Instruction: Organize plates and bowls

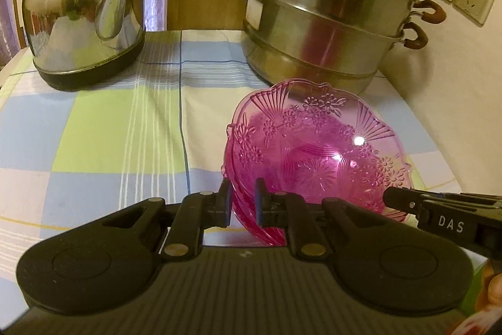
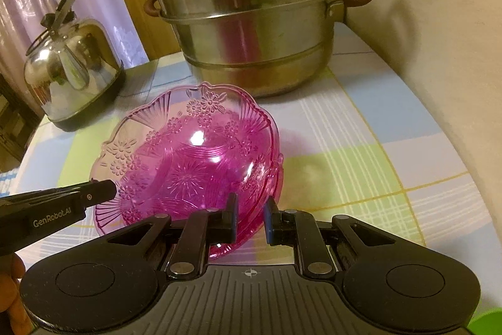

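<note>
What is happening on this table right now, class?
A person holds a tool in each hand. The left tool and the right tool are each clamped on the rim of the pink patterned glass bowls, a nested stack, tilted above the checked tablecloth. A steel kettle and stacked steel steamer pot stand behind.

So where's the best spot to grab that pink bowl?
Probably its wavy rim, from the near side, as both grippers do now. The pink bowl is wide and slippery-looking, but its edge is thin, fitting the left gripper and right gripper.

Warm dim light, steel glare, fisheye-bent edges, dark corners
</note>
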`<state>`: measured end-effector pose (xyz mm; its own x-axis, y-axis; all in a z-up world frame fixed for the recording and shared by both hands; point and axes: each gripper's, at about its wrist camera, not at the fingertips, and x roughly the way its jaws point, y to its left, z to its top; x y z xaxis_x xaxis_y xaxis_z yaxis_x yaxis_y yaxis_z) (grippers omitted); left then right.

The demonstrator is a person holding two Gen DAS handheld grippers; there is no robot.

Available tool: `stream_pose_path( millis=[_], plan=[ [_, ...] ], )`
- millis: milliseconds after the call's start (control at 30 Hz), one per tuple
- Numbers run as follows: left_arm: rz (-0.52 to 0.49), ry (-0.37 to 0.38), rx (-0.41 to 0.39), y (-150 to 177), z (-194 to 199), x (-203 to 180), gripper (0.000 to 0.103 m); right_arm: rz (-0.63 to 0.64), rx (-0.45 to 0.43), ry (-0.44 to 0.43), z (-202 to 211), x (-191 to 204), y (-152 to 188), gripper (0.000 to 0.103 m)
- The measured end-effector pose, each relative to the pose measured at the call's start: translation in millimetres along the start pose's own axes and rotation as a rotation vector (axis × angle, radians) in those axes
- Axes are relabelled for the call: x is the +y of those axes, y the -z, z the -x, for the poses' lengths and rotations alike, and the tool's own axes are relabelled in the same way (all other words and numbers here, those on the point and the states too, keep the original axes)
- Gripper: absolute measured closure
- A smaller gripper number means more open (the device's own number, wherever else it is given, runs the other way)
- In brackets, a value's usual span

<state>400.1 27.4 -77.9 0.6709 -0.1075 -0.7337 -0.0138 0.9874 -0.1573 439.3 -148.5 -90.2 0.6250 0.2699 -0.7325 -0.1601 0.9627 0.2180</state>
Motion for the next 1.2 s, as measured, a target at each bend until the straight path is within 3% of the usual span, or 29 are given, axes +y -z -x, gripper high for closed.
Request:
stream_pose_path(
  millis=[900, 967, 1000, 1033, 1200],
  plan=[
    [-0.016, -0.022, 0.033, 1.5, -23.1, -2.9, 0.086, 0.062, 0.016, 0.035, -22.0, 4.3, -3.3, 0.085],
    [-0.017, -0.029, 0.023, 1.5, -21.9, -3.0, 0.081, 0.071, 0.016, 0.03, -22.6, 4.3, -3.8, 0.073],
    [-0.012, -0.031, 0.02, 0.9, -21.2, -2.3, 0.08, 0.073, 0.015, 0.033, -22.9, 3.6, -3.5, 0.05],
    [-0.008, -0.031, 0.016, 0.1, -20.1, -1.6, 0.08, 0.066, 0.011, 0.032, -22.7, 1.9, -3.2, 0.036],
    [0.001, -0.029, -0.005, -2.1, -13.7, -0.8, 0.079, -0.016, -0.009, 0.007, -18.2, -10.0, -7.9, 0.036]
  ],
)
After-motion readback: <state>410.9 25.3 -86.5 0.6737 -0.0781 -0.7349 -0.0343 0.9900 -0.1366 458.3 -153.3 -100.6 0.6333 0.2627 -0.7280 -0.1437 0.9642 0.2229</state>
